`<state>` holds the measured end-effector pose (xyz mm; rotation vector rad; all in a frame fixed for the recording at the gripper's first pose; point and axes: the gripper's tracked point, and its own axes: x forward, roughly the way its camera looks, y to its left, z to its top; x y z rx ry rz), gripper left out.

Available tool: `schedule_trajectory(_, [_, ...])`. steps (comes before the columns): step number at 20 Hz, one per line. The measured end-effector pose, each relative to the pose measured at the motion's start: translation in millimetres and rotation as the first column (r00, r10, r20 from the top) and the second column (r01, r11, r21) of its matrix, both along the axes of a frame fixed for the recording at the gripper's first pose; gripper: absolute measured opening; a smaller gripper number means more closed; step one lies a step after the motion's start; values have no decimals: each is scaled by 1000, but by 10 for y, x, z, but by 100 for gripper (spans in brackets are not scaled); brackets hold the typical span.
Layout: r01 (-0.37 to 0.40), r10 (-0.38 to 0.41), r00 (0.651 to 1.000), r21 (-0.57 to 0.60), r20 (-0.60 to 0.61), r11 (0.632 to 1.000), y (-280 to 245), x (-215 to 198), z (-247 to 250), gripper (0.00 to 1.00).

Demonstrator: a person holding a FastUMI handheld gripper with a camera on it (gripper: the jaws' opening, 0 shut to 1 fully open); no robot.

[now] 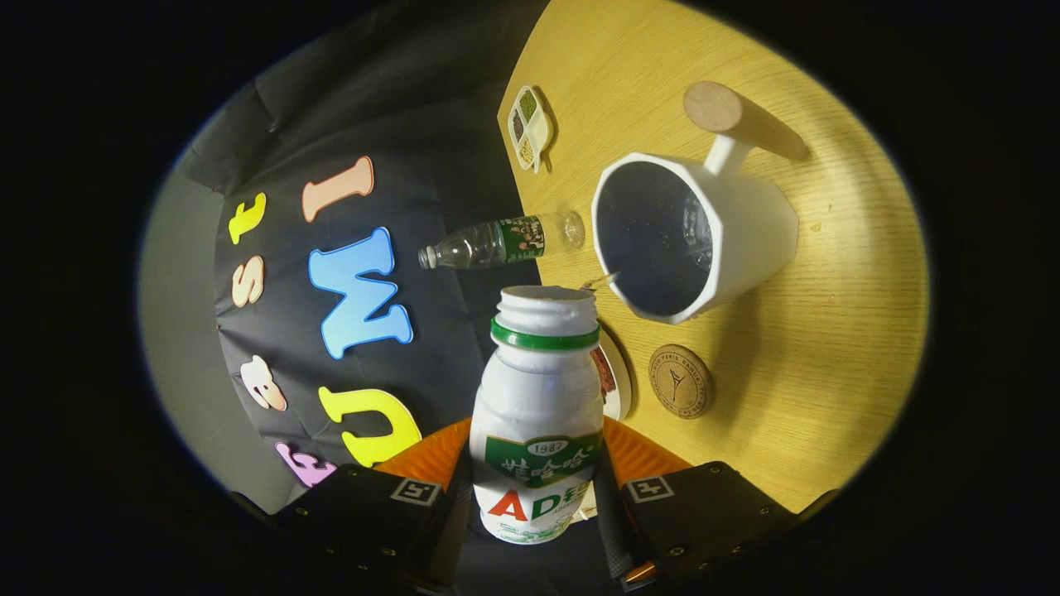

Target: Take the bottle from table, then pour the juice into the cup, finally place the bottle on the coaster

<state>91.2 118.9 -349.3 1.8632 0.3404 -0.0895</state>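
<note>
The white bottle (pixel 537 430) carries "1987" on its green band and large letters "AD" below

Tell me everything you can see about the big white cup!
The cup is white, with flat-sided walls and a dark inside. It looks like hard plastic or ceramic. A white neck joins it to a round wooden handle. It sits on the wooden table, just beyond the open mouth of the bottle that the gripper holds, with a thin stream running in at its rim.
</note>
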Motion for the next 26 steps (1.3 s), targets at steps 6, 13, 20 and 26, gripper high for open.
schedule_trajectory(6, [12, -12, 1000, 13, -3, 1000, -41, -1, 32, 66])
schedule_trajectory(13, [16, -17, 1000, 28, 12, 999, -72, 21, 83, 66])
schedule_trajectory(20, [19, -19, 1000, 33, 6, 999, -93, 5, 71, 66])
schedule_trajectory(26, [19, -19, 1000, 37, 5, 999, -103, 15, 86, 66])
